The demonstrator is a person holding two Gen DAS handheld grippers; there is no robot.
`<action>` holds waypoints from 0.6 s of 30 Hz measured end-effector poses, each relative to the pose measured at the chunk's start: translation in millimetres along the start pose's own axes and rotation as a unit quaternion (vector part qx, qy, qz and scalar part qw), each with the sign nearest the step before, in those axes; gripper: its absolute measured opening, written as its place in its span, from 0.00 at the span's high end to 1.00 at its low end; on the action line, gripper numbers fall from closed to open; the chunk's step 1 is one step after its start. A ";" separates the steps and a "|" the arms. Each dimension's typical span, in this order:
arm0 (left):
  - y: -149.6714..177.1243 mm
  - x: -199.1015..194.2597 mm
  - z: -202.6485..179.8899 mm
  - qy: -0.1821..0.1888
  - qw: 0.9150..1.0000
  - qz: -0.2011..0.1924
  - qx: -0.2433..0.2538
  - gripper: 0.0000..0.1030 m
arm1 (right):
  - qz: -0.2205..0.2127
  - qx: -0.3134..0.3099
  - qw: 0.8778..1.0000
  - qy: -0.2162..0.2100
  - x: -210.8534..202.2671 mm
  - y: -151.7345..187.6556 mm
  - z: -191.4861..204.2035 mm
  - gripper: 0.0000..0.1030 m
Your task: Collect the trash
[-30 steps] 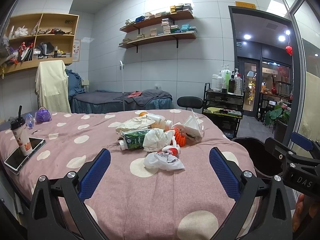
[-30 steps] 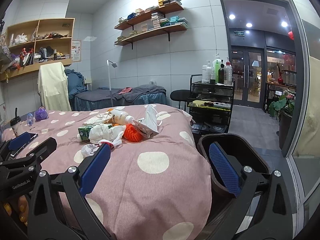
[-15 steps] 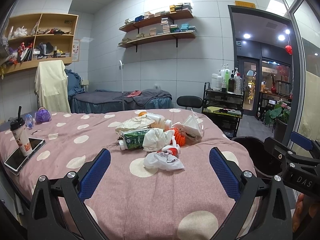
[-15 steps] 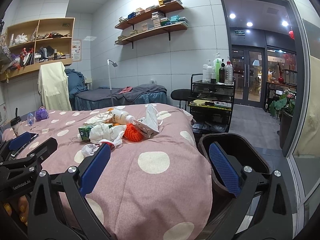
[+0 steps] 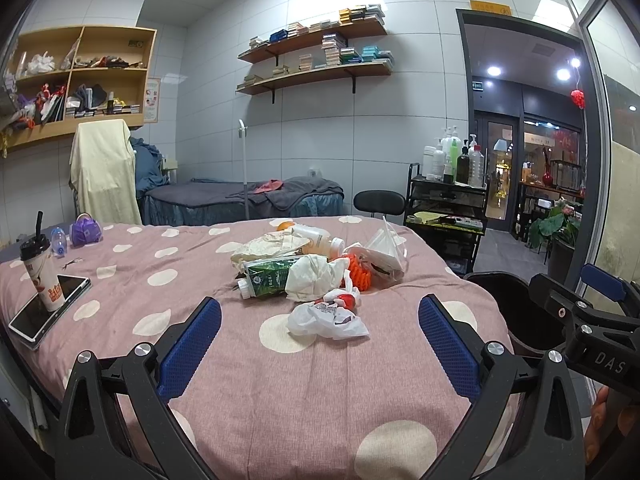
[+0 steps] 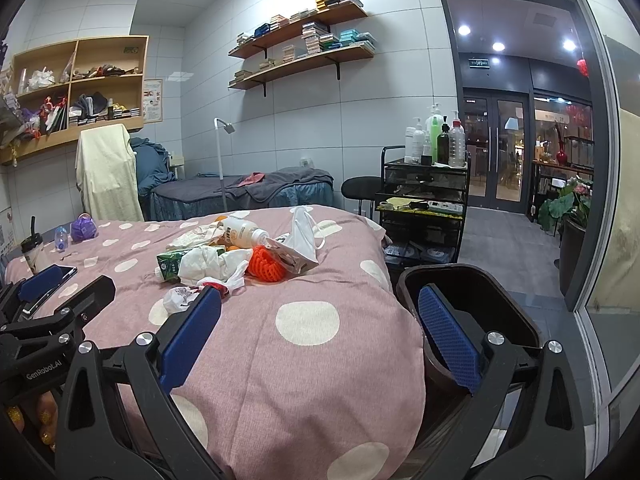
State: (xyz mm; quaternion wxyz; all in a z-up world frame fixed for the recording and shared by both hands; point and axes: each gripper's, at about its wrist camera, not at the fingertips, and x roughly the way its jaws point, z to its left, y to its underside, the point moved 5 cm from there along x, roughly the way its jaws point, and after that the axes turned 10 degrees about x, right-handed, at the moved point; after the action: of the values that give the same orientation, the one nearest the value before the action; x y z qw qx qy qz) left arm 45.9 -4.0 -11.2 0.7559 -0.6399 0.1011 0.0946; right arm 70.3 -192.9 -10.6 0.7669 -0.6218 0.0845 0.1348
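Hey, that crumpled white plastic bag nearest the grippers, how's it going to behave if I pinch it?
The white plastic bag looks thin and crumpled, so it will probably collapse and hang limp rather than keep its shape. It seems nearly empty, so likely very light. Its glossy film may slip between the pads, so pinching a bunched fold seems safer.

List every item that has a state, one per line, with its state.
left gripper: open, empty, above the bed.
right gripper: open, empty.
white plastic bag: crumpled, nearest the left gripper.
green carton: lying on its side.
plastic bottle: lying on its side.
face mask: propped up, loose.
black bin: open-topped, beside the bed.
lidded cup: upright on a tablet.
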 end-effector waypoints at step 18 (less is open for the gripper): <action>0.5 1.5 0.5 0.002 1.000 0.006 0.001 0.06 | 0.008 0.007 1.000 -0.001 4.2 3.1 -2.0 0.05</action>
State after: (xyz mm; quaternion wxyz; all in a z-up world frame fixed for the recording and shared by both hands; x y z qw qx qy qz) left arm 47.2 -3.4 -12.1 0.7558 -0.6387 0.1061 0.0975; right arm 73.4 -193.8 -15.2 0.7704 -0.6152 0.0900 0.1410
